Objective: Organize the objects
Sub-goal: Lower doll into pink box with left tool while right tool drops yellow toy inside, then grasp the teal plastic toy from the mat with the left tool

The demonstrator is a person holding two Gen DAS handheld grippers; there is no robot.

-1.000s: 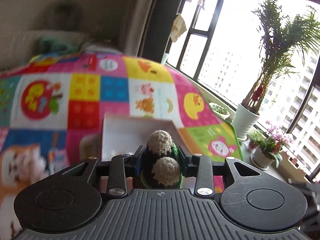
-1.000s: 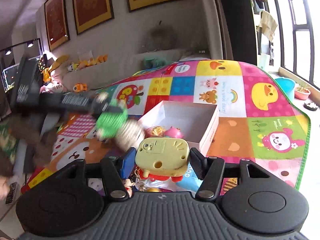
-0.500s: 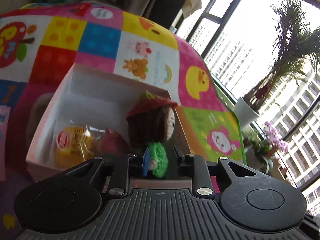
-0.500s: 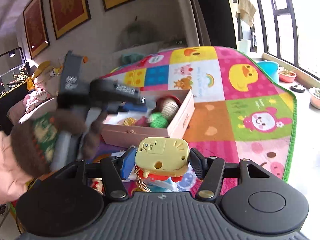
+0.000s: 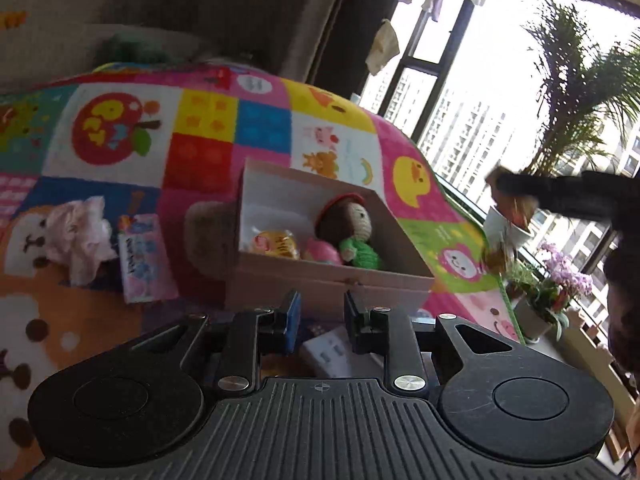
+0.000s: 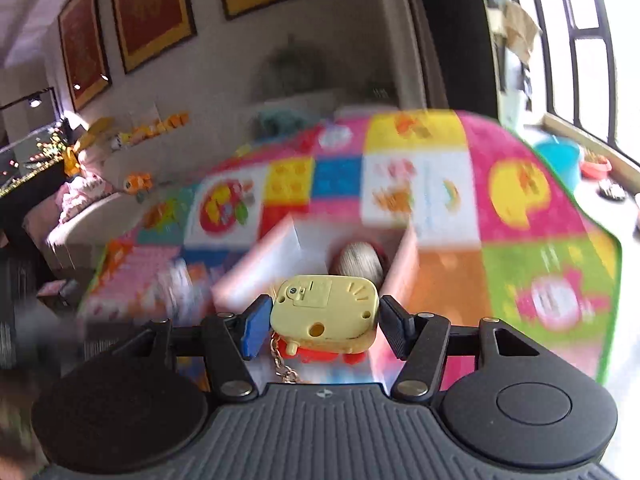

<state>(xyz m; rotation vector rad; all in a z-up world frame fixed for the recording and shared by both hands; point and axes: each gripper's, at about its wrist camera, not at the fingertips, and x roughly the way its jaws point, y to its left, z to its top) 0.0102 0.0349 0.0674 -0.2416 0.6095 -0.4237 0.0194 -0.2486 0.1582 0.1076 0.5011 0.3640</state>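
Clamping a yellow toy (image 6: 325,312) in the right hand-held gripper (image 6: 322,322), left hand-held gripper (image 5: 322,316) narrow, empty, no legible writing.

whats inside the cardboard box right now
Inside the box: a crocheted doll in a green dress, a yellow packet and a pink toy. The near wall hides the floor beneath them.

Crocheted yarn doll (image 5: 352,232), matt cardboard box (image 5: 320,280), glossy yellow plastic toy (image 6: 324,312), ribbed black plastic tongs (image 5: 318,320)
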